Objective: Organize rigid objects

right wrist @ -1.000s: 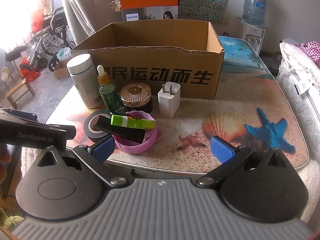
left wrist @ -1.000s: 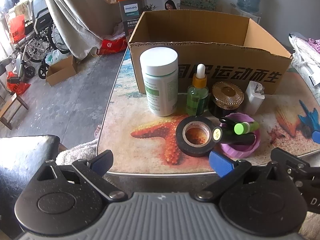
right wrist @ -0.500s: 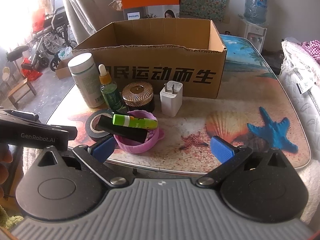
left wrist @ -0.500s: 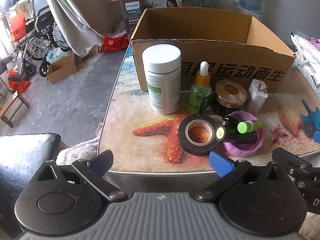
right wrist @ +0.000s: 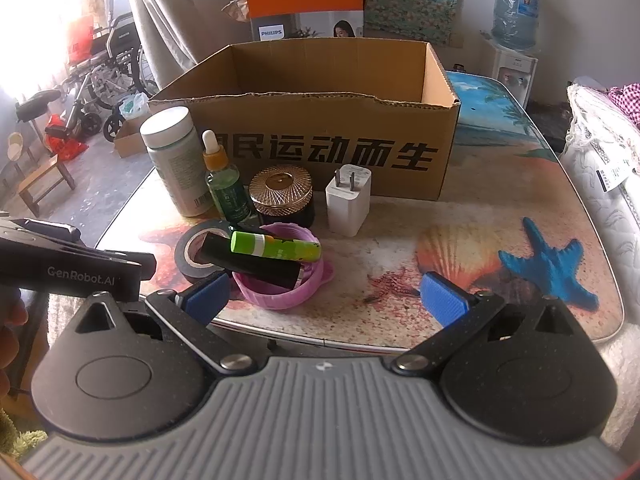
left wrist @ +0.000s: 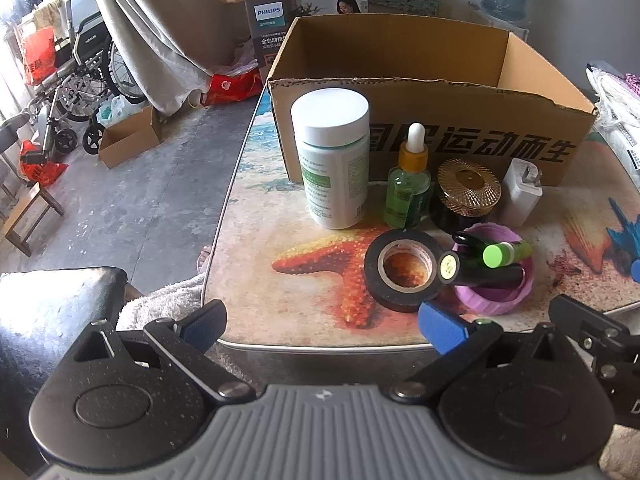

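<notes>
An open cardboard box (left wrist: 432, 136) (right wrist: 320, 136) stands at the back of the table. In front of it stand a white pill bottle (left wrist: 334, 160) (right wrist: 174, 160), a green dropper bottle (left wrist: 408, 188) (right wrist: 224, 184), a gold-lidded jar (left wrist: 466, 194) (right wrist: 282, 194) and a white charger (left wrist: 520, 194) (right wrist: 348, 206). Nearer lie a black tape roll (left wrist: 402, 270) (right wrist: 192, 256) and a purple lid (left wrist: 500, 292) (right wrist: 280, 288) with a black tube (right wrist: 256, 264) and a green tube (left wrist: 504, 254) (right wrist: 276, 248) across it. My left gripper (left wrist: 320, 326) and right gripper (right wrist: 326, 300) hang open at the table's near edge, holding nothing.
The table (right wrist: 500, 208) has a beach print with starfish and a shell. Left of it is bare floor (left wrist: 132, 208) with a wheelchair (left wrist: 76, 92) and a small carton (left wrist: 130, 136). An orange product box (right wrist: 304, 4) stands behind; bedding (right wrist: 604, 152) lies at the right.
Both grippers have crept slightly forward toward the table, so the objects look a little larger. Both stay open and no object has moved.
</notes>
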